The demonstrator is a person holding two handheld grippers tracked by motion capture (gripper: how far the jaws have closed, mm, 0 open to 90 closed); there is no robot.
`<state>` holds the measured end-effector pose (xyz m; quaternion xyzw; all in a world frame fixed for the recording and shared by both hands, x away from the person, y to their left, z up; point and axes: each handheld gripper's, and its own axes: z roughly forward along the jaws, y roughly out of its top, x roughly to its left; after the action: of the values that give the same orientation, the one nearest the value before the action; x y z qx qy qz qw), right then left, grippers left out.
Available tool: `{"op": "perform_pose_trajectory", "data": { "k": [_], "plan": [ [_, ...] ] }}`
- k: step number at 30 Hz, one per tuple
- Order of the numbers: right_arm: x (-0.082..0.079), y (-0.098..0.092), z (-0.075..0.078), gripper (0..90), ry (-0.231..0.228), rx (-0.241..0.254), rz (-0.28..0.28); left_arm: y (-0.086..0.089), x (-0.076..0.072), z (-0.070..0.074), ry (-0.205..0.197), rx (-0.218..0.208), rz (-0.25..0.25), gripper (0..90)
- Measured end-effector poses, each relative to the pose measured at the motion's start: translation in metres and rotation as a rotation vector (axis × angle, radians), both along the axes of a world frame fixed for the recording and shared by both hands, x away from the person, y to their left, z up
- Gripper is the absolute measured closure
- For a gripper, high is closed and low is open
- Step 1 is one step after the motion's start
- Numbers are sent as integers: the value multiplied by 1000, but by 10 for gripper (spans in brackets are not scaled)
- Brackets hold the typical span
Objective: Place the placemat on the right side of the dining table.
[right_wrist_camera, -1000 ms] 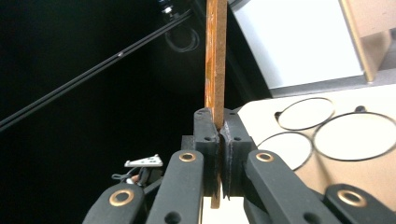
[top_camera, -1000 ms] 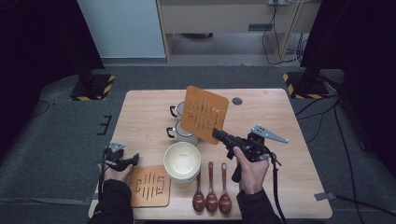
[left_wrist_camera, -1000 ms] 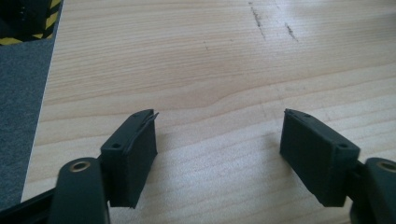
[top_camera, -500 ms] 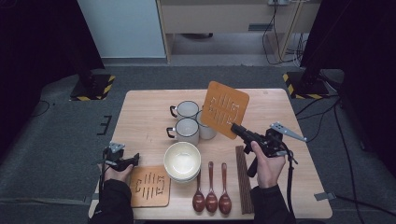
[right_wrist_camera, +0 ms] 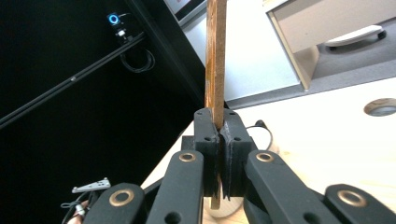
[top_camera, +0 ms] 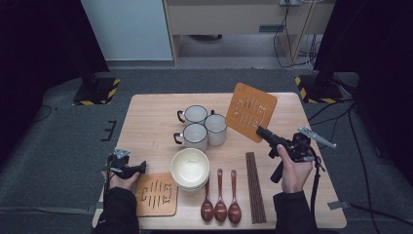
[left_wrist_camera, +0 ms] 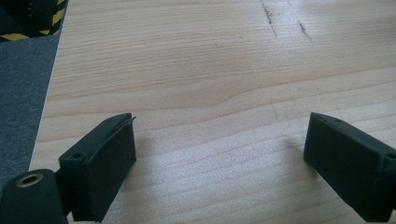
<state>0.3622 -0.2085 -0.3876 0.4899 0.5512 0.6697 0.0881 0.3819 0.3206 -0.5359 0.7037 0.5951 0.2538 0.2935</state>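
Observation:
My right gripper (top_camera: pixel 263 132) is shut on the corner of a square wooden trivet (top_camera: pixel 251 111) with slots cut in it. It holds the trivet tilted in the air to the right of the mugs. In the right gripper view the trivet (right_wrist_camera: pixel 215 56) stands edge-on, pinched between the pads of the gripper (right_wrist_camera: pixel 219 135). My left gripper (top_camera: pixel 141 167) rests at the table's front left. Its jaws have just been opening, and it (left_wrist_camera: pixel 219 158) stands open over bare wood with nothing between the jaws. A second trivet (top_camera: pixel 156 194) lies flat just right of it.
Three white mugs (top_camera: pixel 195 114) (top_camera: pixel 215 127) (top_camera: pixel 194 136) stand mid-table. Stacked bowls (top_camera: pixel 190 168) sit in front of them. Three brown spoons (top_camera: pixel 220 204) and dark chopsticks (top_camera: pixel 254 187) lie near the front edge. A round hole (right_wrist_camera: pixel 380 106) is in the tabletop (top_camera: pixel 151 122).
My right gripper has carried the trivet rightward, from above the mugs to their right. The left hand stayed in place while its jaws spread wider.

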Motion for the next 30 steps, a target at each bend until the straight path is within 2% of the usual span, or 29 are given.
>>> {"op": "perform_pose_trajectory", "data": {
  "k": [15,30],
  "plan": [
    [8,-29,-12,873,57,-16,-57,1,0,0,16,-1,12,25],
    [8,-60,-34,873,121,-36,-115,1,1,-1,22,-2,22,1]
  ]
}}
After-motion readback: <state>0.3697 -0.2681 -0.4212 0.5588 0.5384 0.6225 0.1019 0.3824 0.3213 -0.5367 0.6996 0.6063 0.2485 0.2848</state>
